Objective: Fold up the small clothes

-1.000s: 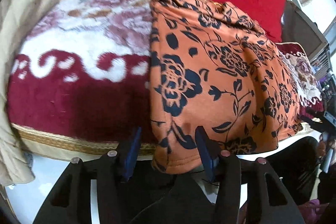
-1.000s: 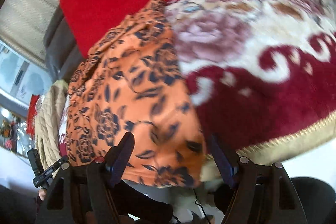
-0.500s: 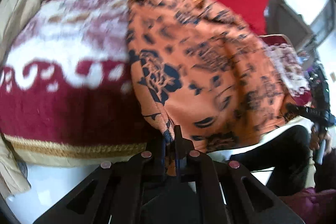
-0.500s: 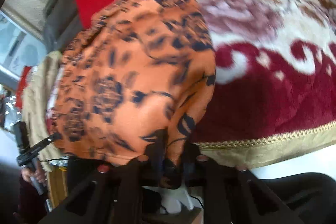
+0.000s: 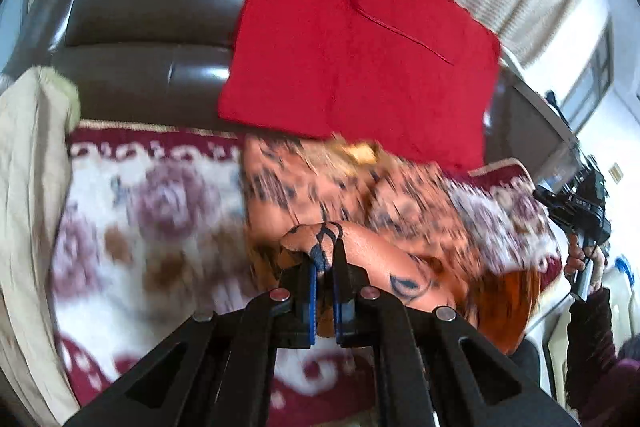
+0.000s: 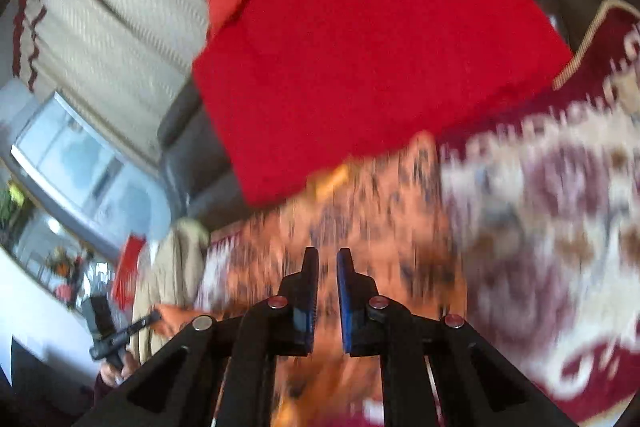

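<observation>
A corner of the orange flowered garment [image 5: 384,211] is pinched by the left tool [image 5: 325,259], above the patterned blanket [image 5: 152,227]. The right tool [image 6: 327,267] is pressed together; whether cloth is caught there cannot be told.

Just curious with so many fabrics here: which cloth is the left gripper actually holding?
The orange garment with dark flowers: its corner is pinched in the left gripper, unlike the plain red cloth behind.

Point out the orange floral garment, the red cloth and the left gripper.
orange floral garment [image 5: 376,251]: left wrist view, on the lifted fold beside the fingers.
red cloth [image 5: 352,59]: left wrist view, on its middle.
left gripper [image 5: 325,255]: left wrist view, between the fingertips pinching the fabric.
</observation>
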Motion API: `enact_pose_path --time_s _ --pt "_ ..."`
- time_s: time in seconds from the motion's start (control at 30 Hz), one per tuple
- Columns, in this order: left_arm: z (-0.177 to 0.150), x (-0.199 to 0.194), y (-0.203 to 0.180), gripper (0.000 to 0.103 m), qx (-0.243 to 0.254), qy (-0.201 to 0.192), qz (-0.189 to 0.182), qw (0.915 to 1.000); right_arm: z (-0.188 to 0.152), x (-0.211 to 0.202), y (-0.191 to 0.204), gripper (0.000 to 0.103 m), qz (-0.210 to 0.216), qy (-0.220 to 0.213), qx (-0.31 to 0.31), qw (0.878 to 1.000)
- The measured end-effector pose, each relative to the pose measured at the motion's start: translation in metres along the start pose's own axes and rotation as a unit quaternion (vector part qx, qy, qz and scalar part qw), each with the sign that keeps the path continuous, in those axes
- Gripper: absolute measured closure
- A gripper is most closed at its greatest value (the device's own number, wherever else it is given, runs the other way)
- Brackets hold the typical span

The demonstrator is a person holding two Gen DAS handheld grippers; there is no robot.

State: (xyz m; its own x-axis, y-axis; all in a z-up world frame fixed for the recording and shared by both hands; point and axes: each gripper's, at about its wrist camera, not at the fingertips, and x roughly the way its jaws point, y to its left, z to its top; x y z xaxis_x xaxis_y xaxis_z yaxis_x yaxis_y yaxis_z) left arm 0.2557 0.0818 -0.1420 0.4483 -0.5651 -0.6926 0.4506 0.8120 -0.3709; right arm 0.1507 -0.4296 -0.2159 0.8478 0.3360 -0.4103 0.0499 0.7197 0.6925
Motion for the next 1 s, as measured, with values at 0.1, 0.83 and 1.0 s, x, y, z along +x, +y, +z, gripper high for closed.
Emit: enact_pose_path --time_s 0.1,0.83,1.0 --pt "0.034 0.039 0.017 0.097 -0.011 0.015 0.022 0.9996 0.052 0.033 -0.008 0.093 -0.007 -0.021 0.018 1.0" --pt "-0.017 0.005 -0.009 0.097 0.013 -0.008 -0.003 0.9999 -0.187 0.109 0.09 0.01 -0.187 0.182 -0.101 0.96" --pt "-0.031 -0.016 -0.022 0.097 0.014 -0.018 -0.016 0.9996 -0.22 0.137 0.134 0.01 -0.254 0.158 -0.202 0.933"
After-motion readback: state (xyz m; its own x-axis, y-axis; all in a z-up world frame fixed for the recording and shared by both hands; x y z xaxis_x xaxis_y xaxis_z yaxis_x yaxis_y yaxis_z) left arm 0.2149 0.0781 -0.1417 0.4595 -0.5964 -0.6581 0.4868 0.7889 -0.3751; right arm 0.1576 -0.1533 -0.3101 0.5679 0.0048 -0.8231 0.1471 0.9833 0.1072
